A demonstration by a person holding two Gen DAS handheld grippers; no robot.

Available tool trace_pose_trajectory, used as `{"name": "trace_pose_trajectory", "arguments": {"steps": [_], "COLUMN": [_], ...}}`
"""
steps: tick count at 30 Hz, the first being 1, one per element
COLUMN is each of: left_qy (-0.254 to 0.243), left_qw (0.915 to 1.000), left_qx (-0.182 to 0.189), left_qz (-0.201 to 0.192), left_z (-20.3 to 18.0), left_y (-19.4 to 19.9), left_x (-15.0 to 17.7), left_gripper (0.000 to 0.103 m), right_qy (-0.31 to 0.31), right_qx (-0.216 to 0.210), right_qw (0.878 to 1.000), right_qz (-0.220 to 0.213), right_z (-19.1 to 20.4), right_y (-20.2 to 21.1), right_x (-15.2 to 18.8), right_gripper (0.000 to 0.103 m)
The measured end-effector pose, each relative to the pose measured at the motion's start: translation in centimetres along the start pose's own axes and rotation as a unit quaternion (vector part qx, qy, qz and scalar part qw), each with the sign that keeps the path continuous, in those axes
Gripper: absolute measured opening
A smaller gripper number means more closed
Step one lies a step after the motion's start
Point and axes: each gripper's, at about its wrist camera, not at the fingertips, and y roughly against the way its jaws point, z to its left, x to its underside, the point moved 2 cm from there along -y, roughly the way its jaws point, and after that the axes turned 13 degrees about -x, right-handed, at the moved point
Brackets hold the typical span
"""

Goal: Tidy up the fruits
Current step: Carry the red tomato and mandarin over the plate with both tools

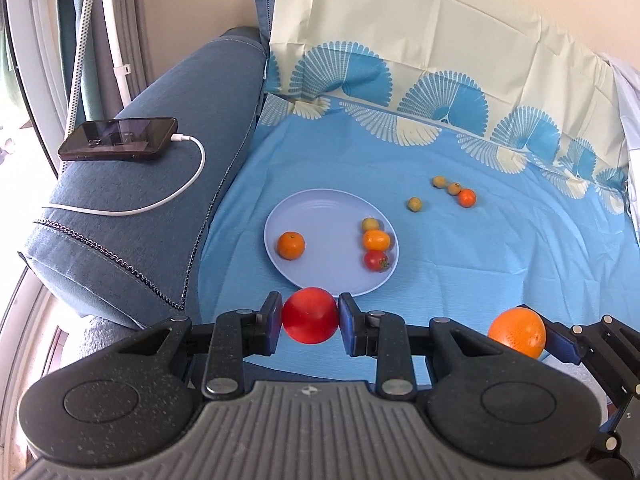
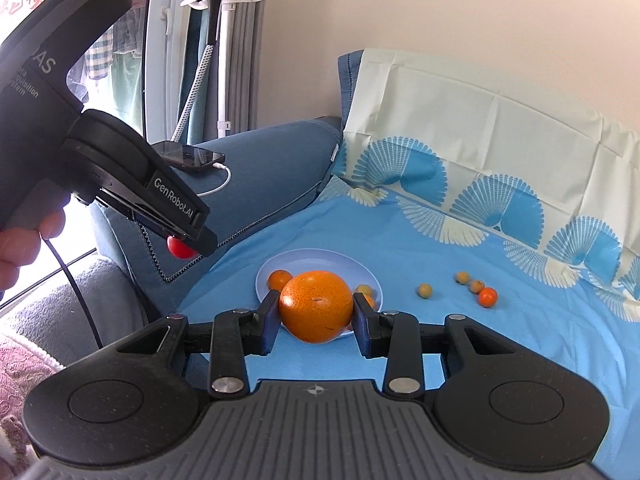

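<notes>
A blue fabric sofa (image 1: 160, 184) stands against a plain cream wall (image 2: 440, 20); left of it, a daylit window (image 2: 160, 60) with grey curtains (image 2: 256, 40).

place: home living room | cues: blue sofa (image 1: 160, 208); charging phone (image 1: 120, 139); garment steamer (image 2: 208, 20)

A dark phone (image 1: 119, 139) lies on the blue sofa arm (image 1: 132, 208) at left, a white cable (image 1: 188, 184) plugged into it. Far left, a garment steamer (image 2: 210, 20) stands by the window. A blue patterned cloth (image 1: 460, 248) covers the seat.
</notes>
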Motion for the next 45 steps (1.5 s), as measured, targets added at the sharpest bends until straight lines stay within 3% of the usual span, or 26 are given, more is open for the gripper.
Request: {"name": "trace_pose_trajectory", "arguments": {"steps": [31, 45], "left_qy": [0.002, 0.019], "left_qw": [0.9995, 0.9990], "left_qx": [-0.005, -0.018], "left_qz": [0.032, 0.037], "left_z": [-0.2, 0.7], "left_y": [-3.1, -6.0], "left_x": [-0.5, -2.9], "left_gripper": [0.033, 0.033], "right_qy": [-0.028, -0.078], "right_qx": [-0.002, 0.007], "right_qw": [0.999, 0.996], "right_qz": [0.030, 0.050], "right_z": [-1.0, -3.3], "right_y": [-2.2, -5.2], "right_x": [0.5, 0.2], "right_gripper": [0.039, 0.039]}}
